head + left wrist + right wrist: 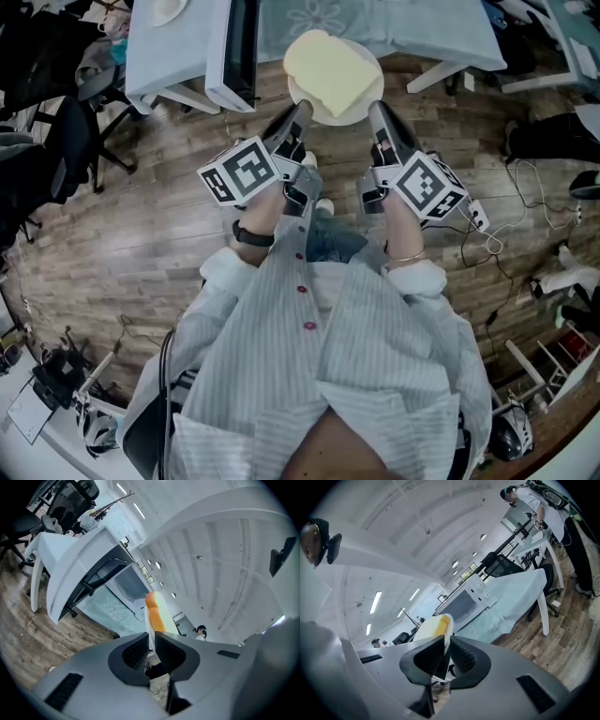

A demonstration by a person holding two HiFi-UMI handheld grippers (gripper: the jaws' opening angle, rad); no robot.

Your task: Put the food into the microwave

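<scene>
A thick slice of pale yellow bread point(328, 70) lies on a white plate point(330, 118), held over the wooden floor just in front of the table. My left gripper point(298, 105) is shut on the plate's left rim and my right gripper point(375, 108) on its right rim. In the left gripper view the plate's edge point(150, 627) sits between the pads, with the bread point(157, 613) above. The right gripper view shows the same grip on the plate point(448, 633). The white microwave point(234, 47) stands on the table with its door open, and also shows as the microwave point(464, 604) ahead.
A light blue cloth point(412, 23) covers the table, whose white legs point(431, 75) reach the floor. A black office chair point(56, 141) stands at the left. Cables point(525, 197) lie on the floor at the right. A person point(534, 501) stands at another desk.
</scene>
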